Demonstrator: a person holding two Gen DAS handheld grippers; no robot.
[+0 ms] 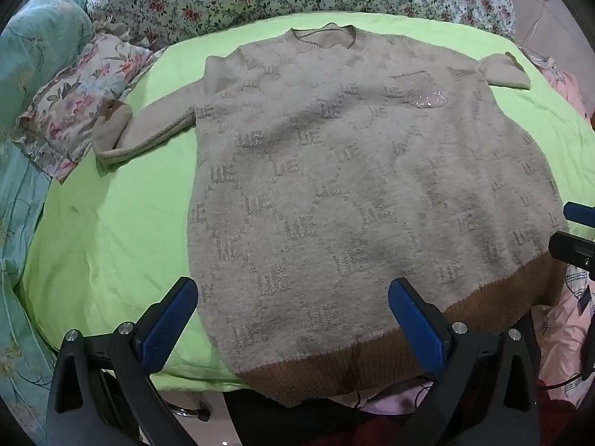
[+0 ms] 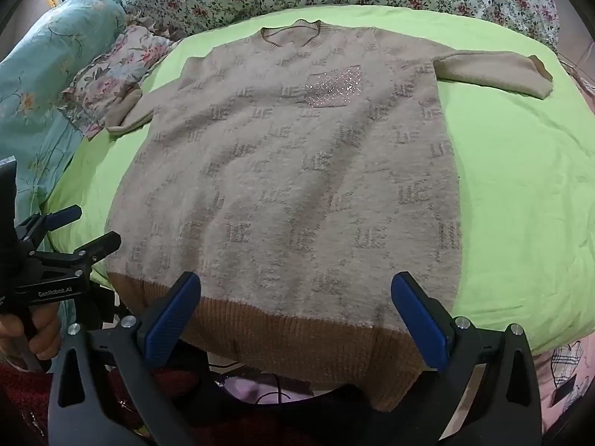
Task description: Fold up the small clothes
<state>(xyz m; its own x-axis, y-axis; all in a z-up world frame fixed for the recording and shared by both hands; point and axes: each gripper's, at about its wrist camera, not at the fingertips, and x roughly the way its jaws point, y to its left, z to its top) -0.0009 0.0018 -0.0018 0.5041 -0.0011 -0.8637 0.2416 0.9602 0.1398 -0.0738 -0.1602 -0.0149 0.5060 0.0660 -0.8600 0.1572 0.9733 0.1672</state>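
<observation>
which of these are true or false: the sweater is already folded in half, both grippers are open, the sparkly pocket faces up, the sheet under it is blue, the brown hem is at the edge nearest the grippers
1. The sweater is already folded in half. False: it lies spread flat, both sleeves out to the sides.
2. Both grippers are open. True: the left gripper and the right gripper each have their fingers wide apart, holding nothing.
3. The sparkly pocket faces up. True.
4. The sheet under it is blue. False: it is bright green.
5. The brown hem is at the edge nearest the grippers. True: the neckline is at the far end.
</observation>
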